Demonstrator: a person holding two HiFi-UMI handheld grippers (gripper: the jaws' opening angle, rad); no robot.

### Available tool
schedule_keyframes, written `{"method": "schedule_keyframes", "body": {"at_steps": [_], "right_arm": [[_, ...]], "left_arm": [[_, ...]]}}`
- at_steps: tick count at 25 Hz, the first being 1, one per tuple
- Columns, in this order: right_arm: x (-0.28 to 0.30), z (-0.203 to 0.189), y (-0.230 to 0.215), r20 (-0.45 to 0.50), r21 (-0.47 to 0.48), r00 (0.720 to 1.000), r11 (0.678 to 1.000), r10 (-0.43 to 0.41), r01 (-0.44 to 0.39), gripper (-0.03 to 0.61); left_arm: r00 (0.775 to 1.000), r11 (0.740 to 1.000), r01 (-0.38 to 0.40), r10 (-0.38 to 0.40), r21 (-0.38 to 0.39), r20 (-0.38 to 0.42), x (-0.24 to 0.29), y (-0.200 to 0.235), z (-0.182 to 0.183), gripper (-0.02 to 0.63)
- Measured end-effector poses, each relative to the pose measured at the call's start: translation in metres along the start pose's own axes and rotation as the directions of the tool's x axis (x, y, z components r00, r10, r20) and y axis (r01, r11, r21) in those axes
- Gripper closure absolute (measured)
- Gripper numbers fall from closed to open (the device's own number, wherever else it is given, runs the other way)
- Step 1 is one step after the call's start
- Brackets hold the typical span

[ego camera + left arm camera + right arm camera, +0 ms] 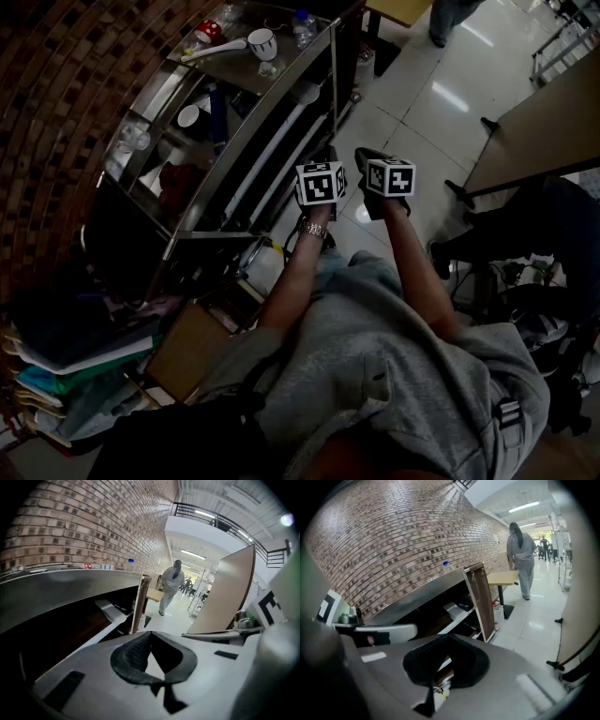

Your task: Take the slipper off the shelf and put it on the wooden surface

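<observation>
At nine to eleven o'clock in the head view, a dark brick wall (56,94) fills the frame, and a pale tiled floor (431,94) spreads away toward one o'clock. Against the wall runs a long steel shelf unit (417,595), its open shelves facing the floor. A light wooden worktop (501,577) stands just past the unit's far end, at one o'clock in the right gripper view. A person in a grey top (520,545) stands beside it with their back turned. The wearer's two forearms (295,272) reach out over the floor side by side, each ending in a marker cube (321,183), and both tools tilt downward. The left claw (150,633) has its jaws drawn together with nothing between them; only floor shows through the dark loop behind the tips. The right claw (449,637) is closed the same way and is likewise empty. The slipper (110,611) (a pale, flat shape, too small to make out in detail) lies on an inner shelf of the unit near its far end. It sits at ten o'clock from the left claw's tips and twelve o'clock from the right claw's tips, well apart from both. On the steel top, a clear bottle with a blue cap (447,566) stands near the far end, and a white cup (262,42) sits near it at eleven o'clock in the head view.
</observation>
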State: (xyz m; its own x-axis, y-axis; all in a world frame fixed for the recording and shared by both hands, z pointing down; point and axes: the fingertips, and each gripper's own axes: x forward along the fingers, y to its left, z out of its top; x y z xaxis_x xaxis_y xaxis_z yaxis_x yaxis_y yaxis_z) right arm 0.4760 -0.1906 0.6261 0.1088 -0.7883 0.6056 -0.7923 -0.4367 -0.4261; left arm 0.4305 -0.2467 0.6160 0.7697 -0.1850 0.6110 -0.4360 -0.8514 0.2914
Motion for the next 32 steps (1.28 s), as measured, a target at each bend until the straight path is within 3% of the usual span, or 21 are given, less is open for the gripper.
{"method": "schedule_keyframes", "body": {"at_steps": [5,9,12,14,19,23,28,30,32], "right_arm": [[0.071,0.027,-0.021,-0.085,-0.039,0.996,0.999,0.007,-0.010,0.519],[0.141,0.041,-0.031,-0.144,0.035,0.987,0.997,0.069,-0.065,0.478],[0.199,0.062,-0.040,-0.127,0.074,0.986,0.992,0.109,-0.100,0.419],[0.242,0.066,-0.055,-0.116,0.159,0.988,0.984,0.104,-0.085,0.352],[0.342,0.075,-0.096,-0.121,0.316,0.989,0.948,0.082,-0.040,0.291],[0.397,0.074,-0.104,-0.105,0.469,0.990,0.883,0.096,-0.036,0.231],[0.428,0.082,-0.099,-0.060,0.562,0.991,0.825,0.119,-0.065,0.307],[0.422,0.081,-0.099,-0.050,0.570,0.991,0.818,0.122,-0.072,0.326],[0.408,0.081,-0.100,-0.040,0.568,0.989,0.818,0.140,-0.093,0.401]], "left_arm": [[0.999,0.999,-0.023,0.022,-0.036,-0.043,0.048,0.025,0.018,0.616],[0.995,0.997,-0.062,0.058,-0.052,-0.079,0.073,0.048,0.024,0.616],[0.993,0.992,-0.100,0.095,-0.076,-0.067,0.080,0.072,0.038,0.617],[0.991,0.988,-0.125,0.120,-0.087,-0.062,0.079,0.088,0.042,0.617],[0.983,0.979,-0.169,0.159,-0.116,-0.089,0.075,0.114,0.026,0.616],[0.974,0.963,-0.200,0.177,-0.179,-0.138,0.075,0.129,-0.006,0.617],[0.969,0.947,-0.223,0.190,-0.230,-0.160,0.078,0.149,-0.027,0.617],[0.966,0.943,-0.233,0.196,-0.238,-0.169,0.079,0.153,-0.029,0.616],[0.967,0.946,-0.228,0.193,-0.231,-0.164,0.079,0.151,-0.024,0.617]]}}
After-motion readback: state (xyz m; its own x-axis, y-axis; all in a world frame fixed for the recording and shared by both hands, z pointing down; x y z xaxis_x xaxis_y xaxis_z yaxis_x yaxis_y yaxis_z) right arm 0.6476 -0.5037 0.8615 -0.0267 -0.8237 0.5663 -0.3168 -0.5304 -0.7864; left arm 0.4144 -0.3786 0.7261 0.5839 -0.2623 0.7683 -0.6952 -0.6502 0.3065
